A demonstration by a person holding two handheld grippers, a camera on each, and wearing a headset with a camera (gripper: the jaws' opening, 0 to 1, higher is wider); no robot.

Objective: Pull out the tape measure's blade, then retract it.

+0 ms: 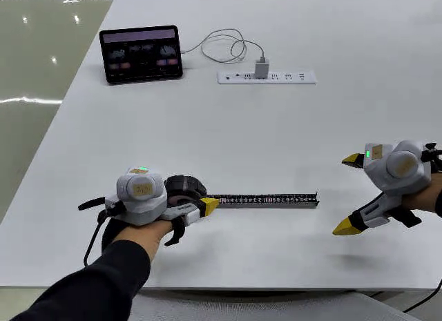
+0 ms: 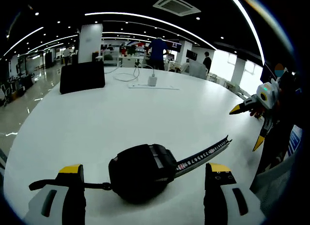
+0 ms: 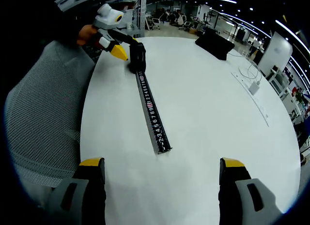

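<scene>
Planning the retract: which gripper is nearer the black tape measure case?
Left. The left gripper flanks the black tape measure case; the right gripper sits past the extended blade's tip.

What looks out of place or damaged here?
Nothing is spilled or damaged. The only loose thing is the tape measure's blade, lying pulled out flat on the table, its tip free: the right gripper is open and apart from it. The left gripper straddles the case.
</scene>
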